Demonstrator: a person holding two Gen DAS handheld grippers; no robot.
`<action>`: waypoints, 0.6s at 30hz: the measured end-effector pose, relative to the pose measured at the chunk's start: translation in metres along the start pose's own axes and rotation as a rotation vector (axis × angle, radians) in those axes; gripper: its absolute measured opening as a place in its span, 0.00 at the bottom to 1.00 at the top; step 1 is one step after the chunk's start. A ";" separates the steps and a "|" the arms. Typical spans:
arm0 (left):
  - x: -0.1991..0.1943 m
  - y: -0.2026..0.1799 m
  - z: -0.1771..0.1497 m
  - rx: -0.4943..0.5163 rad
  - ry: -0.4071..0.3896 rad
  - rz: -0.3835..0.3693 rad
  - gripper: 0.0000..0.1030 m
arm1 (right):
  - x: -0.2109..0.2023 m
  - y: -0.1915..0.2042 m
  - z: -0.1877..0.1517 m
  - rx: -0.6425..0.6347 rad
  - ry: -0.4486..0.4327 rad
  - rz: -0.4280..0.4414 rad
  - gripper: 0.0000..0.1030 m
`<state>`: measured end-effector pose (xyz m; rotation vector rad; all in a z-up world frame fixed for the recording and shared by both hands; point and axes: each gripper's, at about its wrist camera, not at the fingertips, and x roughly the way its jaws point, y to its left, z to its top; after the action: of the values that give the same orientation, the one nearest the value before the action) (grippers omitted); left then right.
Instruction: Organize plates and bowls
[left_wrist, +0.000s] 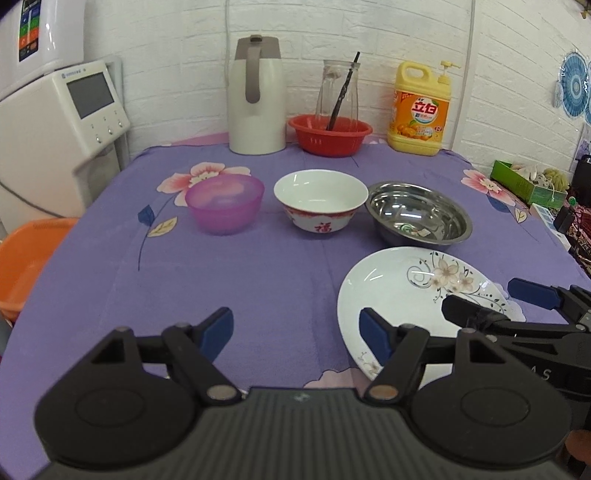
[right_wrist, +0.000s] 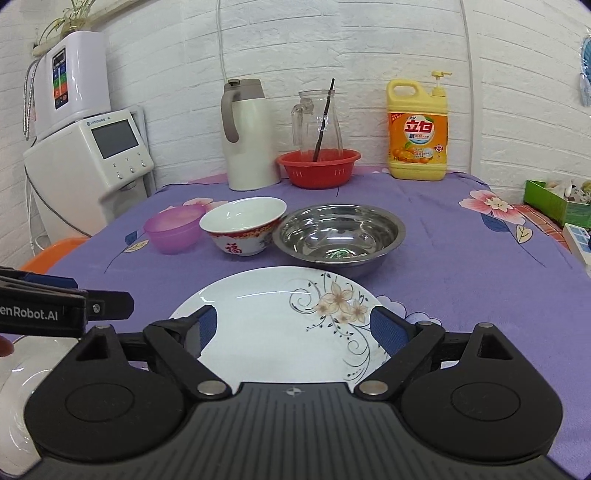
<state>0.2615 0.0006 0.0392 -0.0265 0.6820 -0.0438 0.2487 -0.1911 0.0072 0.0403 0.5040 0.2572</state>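
Observation:
A white flowered plate (left_wrist: 399, 295) (right_wrist: 273, 325) lies on the purple cloth near the front. Behind it stand three bowls in a row: a pink plastic bowl (left_wrist: 224, 204) (right_wrist: 173, 229), a white ceramic bowl with red trim (left_wrist: 320, 201) (right_wrist: 242, 227) and a steel bowl (left_wrist: 419, 214) (right_wrist: 338, 236). My left gripper (left_wrist: 295, 332) is open over bare cloth left of the plate. My right gripper (right_wrist: 293, 328) is open, its fingers either side of the plate's near part. It also shows in the left wrist view (left_wrist: 491, 301). A second white dish (right_wrist: 18, 398) shows at the lower left.
At the back stand a white thermos jug (left_wrist: 256, 99), a red colander (left_wrist: 330, 134) holding a glass pitcher, and a yellow detergent bottle (left_wrist: 421, 110). An orange basin (left_wrist: 26, 258) sits off the table's left edge. A green box (left_wrist: 524, 181) lies at the right.

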 end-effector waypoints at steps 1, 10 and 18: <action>0.004 -0.001 0.001 -0.007 0.008 0.001 0.70 | 0.003 -0.004 0.000 0.005 0.000 0.002 1.00; 0.048 -0.007 0.012 -0.073 0.101 -0.014 0.70 | 0.023 -0.034 -0.011 0.075 0.054 0.017 1.00; 0.072 -0.023 0.011 -0.030 0.134 -0.019 0.70 | 0.032 -0.039 -0.016 0.095 0.102 0.018 1.00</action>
<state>0.3237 -0.0257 0.0038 -0.0591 0.8159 -0.0536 0.2767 -0.2214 -0.0259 0.1251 0.6174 0.2536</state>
